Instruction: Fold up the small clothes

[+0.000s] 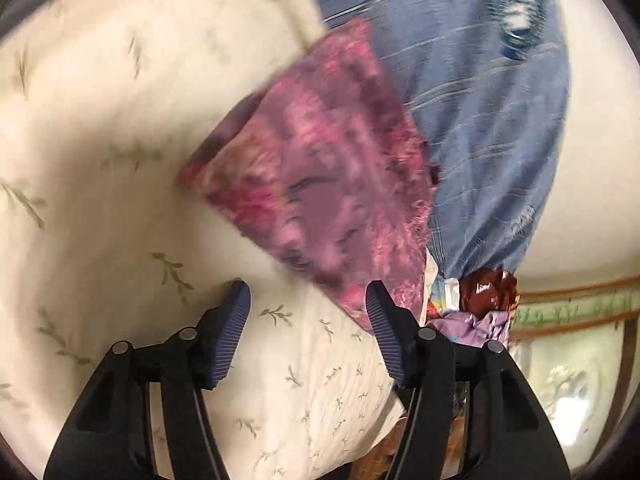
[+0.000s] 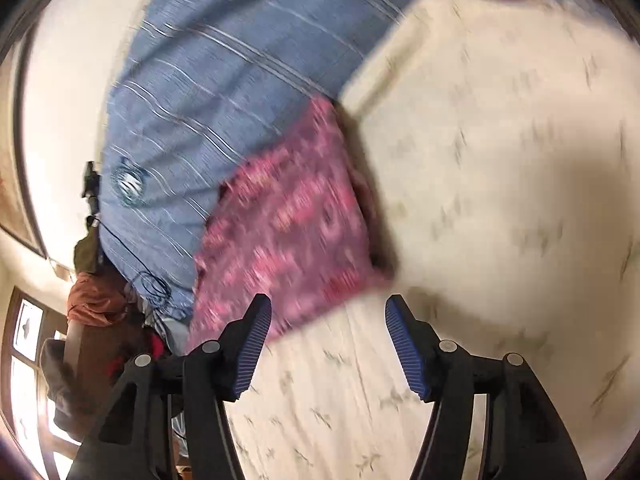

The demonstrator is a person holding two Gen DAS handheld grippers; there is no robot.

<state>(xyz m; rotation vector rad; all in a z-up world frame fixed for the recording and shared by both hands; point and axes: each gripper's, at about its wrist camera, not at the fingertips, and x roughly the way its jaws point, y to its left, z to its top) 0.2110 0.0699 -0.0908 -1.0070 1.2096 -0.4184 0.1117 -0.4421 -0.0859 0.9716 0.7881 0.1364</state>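
Observation:
A small pink and purple patterned cloth (image 1: 320,176) lies folded into a flat shape on the cream leaf-print sheet (image 1: 120,120), its far edge against a blue striped fabric (image 1: 460,100). My left gripper (image 1: 308,296) is open just short of the cloth's near corner, with nothing between its jaws. In the right wrist view the same cloth (image 2: 288,232) lies ahead and to the left. My right gripper (image 2: 328,312) is open over bare sheet (image 2: 500,200), beside the cloth's near edge, holding nothing. Both views are blurred.
The blue striped fabric (image 2: 224,80) covers the far side of the bed. Crumpled clothes, brown and lilac (image 1: 480,304), lie at the bed's edge. A window (image 2: 28,360) and a reddish-brown bundle (image 2: 100,300) show at the left of the right wrist view.

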